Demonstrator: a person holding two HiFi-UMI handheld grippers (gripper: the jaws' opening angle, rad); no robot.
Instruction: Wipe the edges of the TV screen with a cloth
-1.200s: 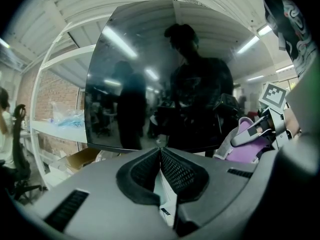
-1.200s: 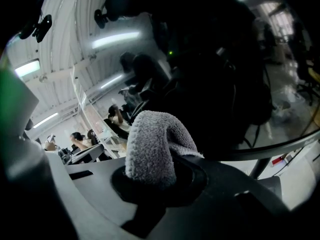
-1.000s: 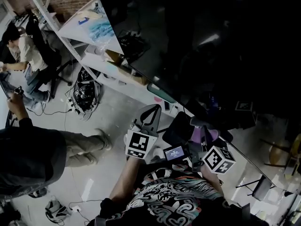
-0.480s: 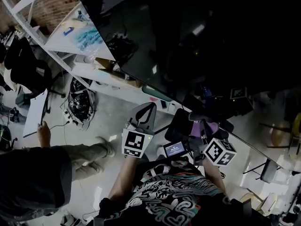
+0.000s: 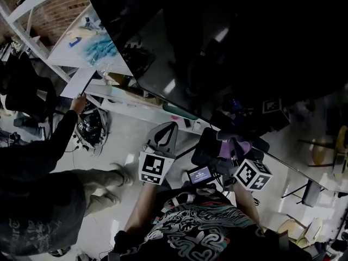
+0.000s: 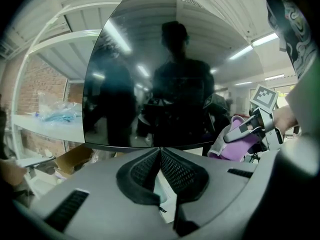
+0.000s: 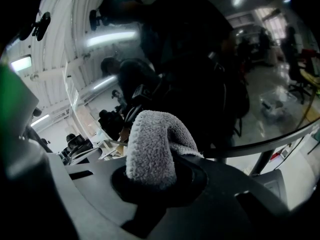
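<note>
The dark, glossy TV screen fills the upper right of the head view, its lower edge running diagonally just beyond both grippers. My right gripper is shut on a folded purple cloth, which it holds close below that lower edge. In the right gripper view the cloth bulges out of the closed jaws in front of the screen. My left gripper is shut on nothing and points at the screen from a short way off. The right gripper and the cloth also show there.
A white shelf unit with blue packets stands left of the TV. A person at the left holds a sheet of paper up to it. Cables lie on the floor below. A cardboard box sits under the TV.
The person at the left has raised an arm with a paper sheet to the shelf. The head view has shifted slightly; both grippers stay at almost the same place under the screen.
</note>
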